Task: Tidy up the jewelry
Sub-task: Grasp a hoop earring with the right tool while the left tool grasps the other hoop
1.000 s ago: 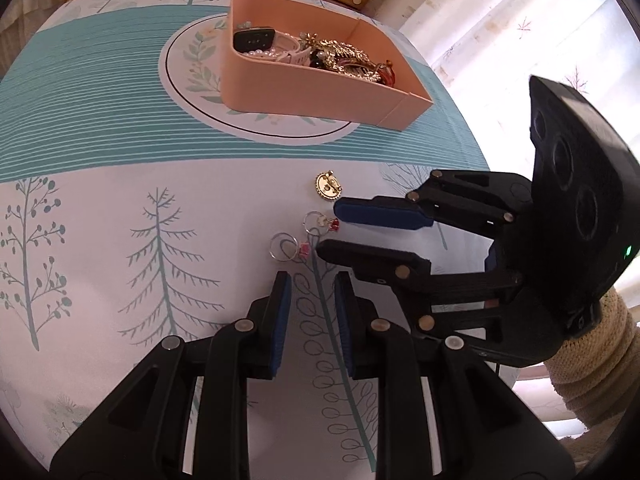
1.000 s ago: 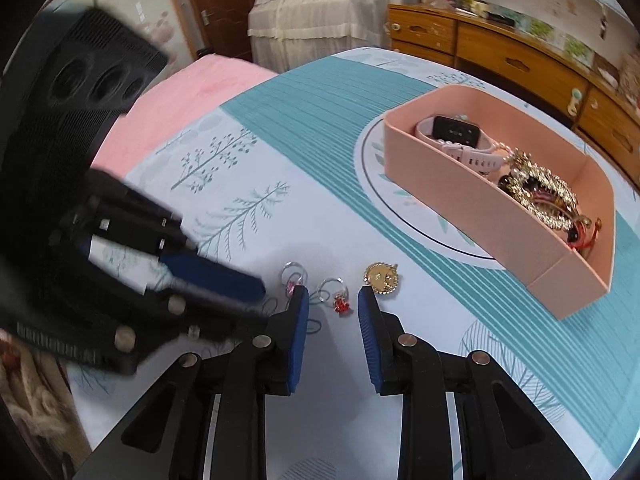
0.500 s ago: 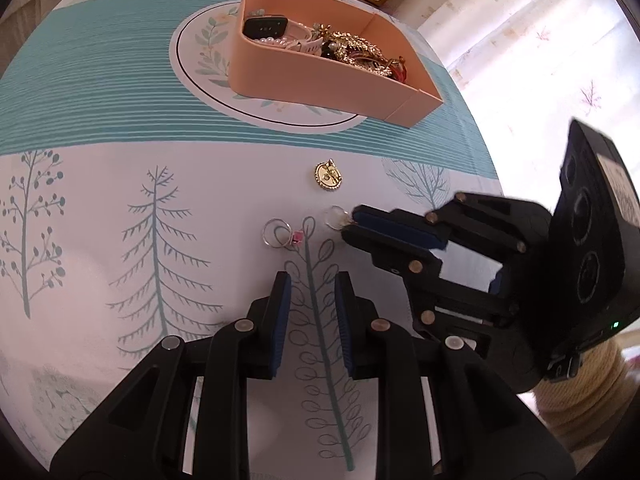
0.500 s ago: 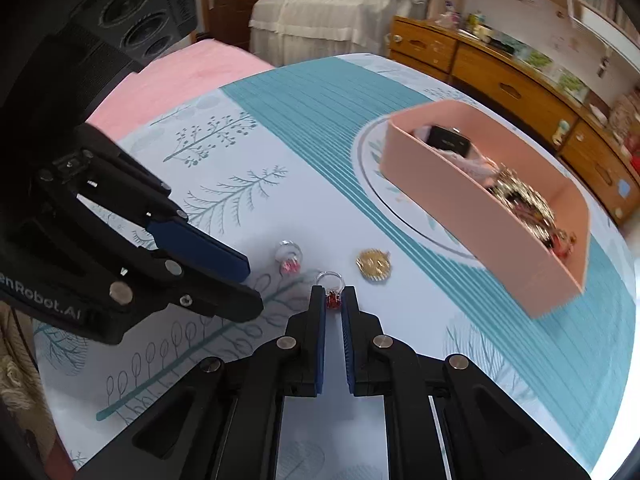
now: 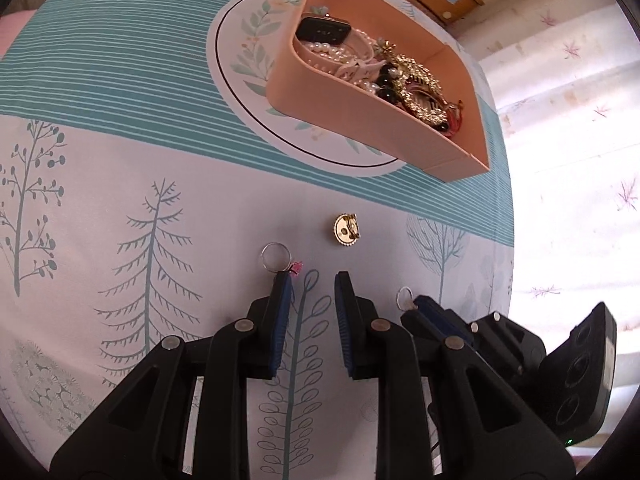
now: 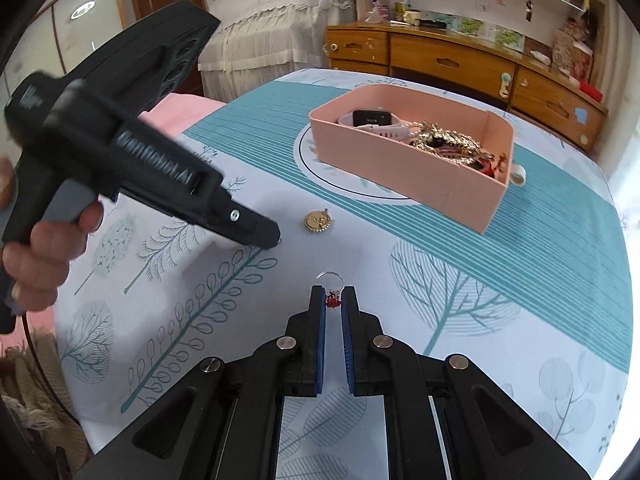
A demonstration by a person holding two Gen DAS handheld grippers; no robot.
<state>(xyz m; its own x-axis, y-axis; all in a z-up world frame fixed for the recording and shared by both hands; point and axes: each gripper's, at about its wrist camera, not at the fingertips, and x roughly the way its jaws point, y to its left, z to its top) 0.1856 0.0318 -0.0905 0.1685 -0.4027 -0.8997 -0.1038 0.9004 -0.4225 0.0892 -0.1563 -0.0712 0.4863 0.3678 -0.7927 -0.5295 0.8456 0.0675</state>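
Surface: tablecloth [image 6: 520, 264] printed with trees and teal stripes, over a table; wooden dresser [image 6: 452, 60] and a draped bed [image 6: 272, 28] behind.
Tray: pink box [image 5: 360, 120] standing on the round leaf-wreath print of the cloth; holds a smartwatch [image 5: 325, 29] with pale strap, pearls, and gold-toned pieces heaped toward its open-cornered end.
Brooch: round gold piece [image 5: 346, 230] lying flat on the cloth, between the box and the two grippers, touching neither.
Ring, red charm: silver ring [image 6: 329, 278] with a red charm, pinched by the charm between the blue pads of the right gripper [image 6: 333, 300]; the loop sticks out past the fingertips.
Ring, pink stone: silver ring [image 5: 276, 257] lying on the cloth, just beside the tip of the left gripper's outer finger; contact cannot be told.
Left gripper: fingers [image 5: 310, 284] narrowly apart, nothing between them, pointing steeply down at the cloth.
Hand: fingers [image 6: 44, 256] wrapped round the left gripper's handle.
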